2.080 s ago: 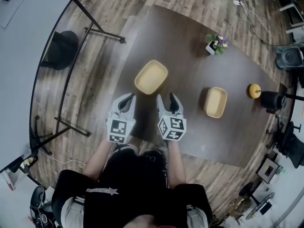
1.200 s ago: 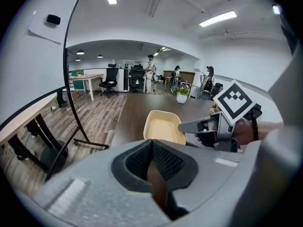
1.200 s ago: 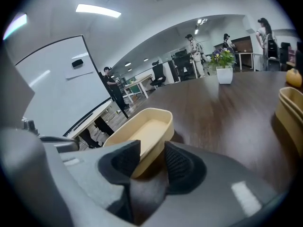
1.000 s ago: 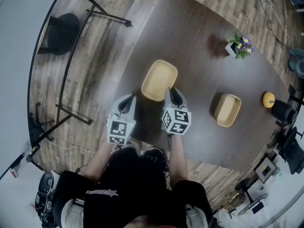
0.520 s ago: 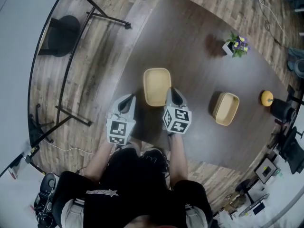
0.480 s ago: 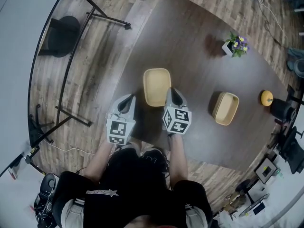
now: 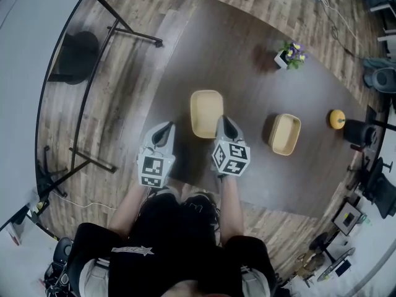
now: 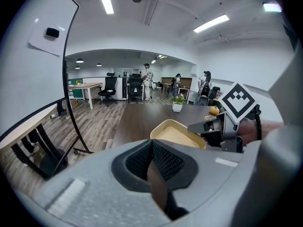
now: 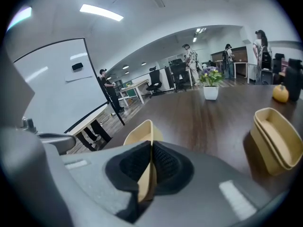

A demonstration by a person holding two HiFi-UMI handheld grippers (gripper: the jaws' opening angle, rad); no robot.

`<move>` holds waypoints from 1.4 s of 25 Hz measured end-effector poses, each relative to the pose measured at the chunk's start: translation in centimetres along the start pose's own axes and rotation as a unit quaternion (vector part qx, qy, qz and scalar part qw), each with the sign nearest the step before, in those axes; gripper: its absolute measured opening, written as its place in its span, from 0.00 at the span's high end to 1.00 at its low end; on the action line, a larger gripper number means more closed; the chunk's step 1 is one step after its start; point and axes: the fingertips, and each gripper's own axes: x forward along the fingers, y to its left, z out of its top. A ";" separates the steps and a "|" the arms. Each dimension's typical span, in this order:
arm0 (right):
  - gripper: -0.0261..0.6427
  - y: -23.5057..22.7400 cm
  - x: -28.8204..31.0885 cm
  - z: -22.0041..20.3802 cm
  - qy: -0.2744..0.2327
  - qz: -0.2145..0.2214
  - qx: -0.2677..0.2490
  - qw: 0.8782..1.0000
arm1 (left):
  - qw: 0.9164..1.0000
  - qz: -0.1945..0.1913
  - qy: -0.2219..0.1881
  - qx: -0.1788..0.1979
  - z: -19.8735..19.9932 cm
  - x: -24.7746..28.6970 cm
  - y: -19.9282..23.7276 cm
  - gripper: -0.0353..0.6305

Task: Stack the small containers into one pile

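Container (image 7: 205,110) rim is pinched by right gripper (image 7: 224,120), to be carried onto 2 nested containers (image 7: 284,133); left gripper (image 7: 165,128) shut, empty

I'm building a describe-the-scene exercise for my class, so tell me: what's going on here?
A person stands at a dark table with a tool in each hand. The right tool is clamped on the near rim of a yellow container. The left tool is shut and empty beside it. Another yellow container sits apart, further right, so the single pile is not yet made.
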 end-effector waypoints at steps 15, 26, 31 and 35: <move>0.94 -5.4 -8.3 3.7 -0.071 -0.052 0.035 0.995 | 0.996 -0.056 -0.048 0.054 5.2 0.2 -6.8 0.93; 0.94 -13.3 -15.1 6.8 -0.103 -0.074 0.042 0.991 | 0.992 -0.068 -0.074 0.077 9.7 1.1 -15.1 0.93; 0.94 -16.8 -17.1 7.5 -0.102 -0.076 0.038 0.991 | 0.992 -0.066 -0.079 0.077 10.9 1.8 -18.7 0.93; 0.94 -19.7 -18.4 7.6 -0.099 -0.077 0.036 0.991 | 0.992 -0.066 -0.079 0.077 11.3 2.5 -21.8 0.93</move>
